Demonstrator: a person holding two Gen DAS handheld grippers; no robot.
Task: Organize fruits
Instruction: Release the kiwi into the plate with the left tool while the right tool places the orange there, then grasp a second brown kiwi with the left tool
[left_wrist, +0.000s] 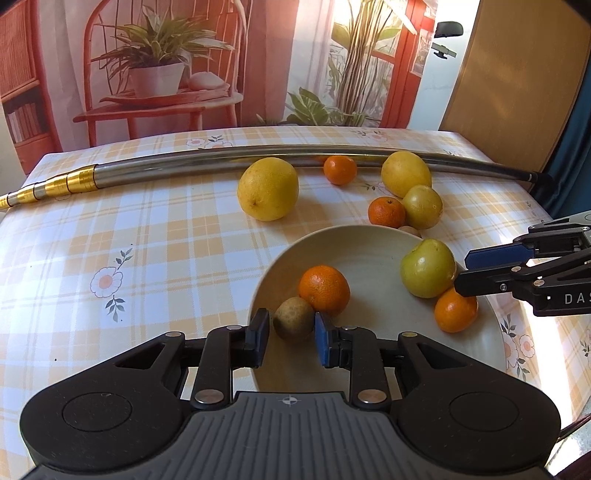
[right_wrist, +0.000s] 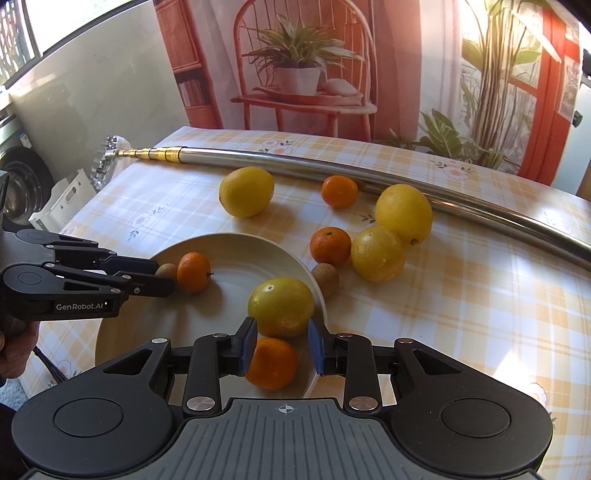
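Observation:
A cream plate (left_wrist: 369, 251) (right_wrist: 236, 295) holds two tangerines (left_wrist: 324, 289) (left_wrist: 455, 310), a yellow-green fruit (left_wrist: 426, 267) (right_wrist: 280, 306) and a small brown fruit (left_wrist: 293, 319) (right_wrist: 165, 269). My left gripper (left_wrist: 291, 336) (right_wrist: 164, 276) is low over the plate's near edge, open, its pads closely flanking the brown fruit with thin gaps. My right gripper (right_wrist: 282, 345) (left_wrist: 463, 271) is open just behind the yellow-green fruit and above a tangerine (right_wrist: 273, 363). On the cloth lie two large yellow fruits (left_wrist: 267, 188) (left_wrist: 406, 173), two more tangerines (left_wrist: 340, 170) (left_wrist: 386, 211) and another yellow-green fruit (left_wrist: 422, 206).
A long metal pole (left_wrist: 258, 158) (right_wrist: 332, 166) with a gold end lies across the back of the checked tablecloth. Another small brown fruit (right_wrist: 325, 278) touches the plate's far rim. A hand (right_wrist: 11, 350) holds the left gripper. A white crate (right_wrist: 62, 199) sits off the table's left.

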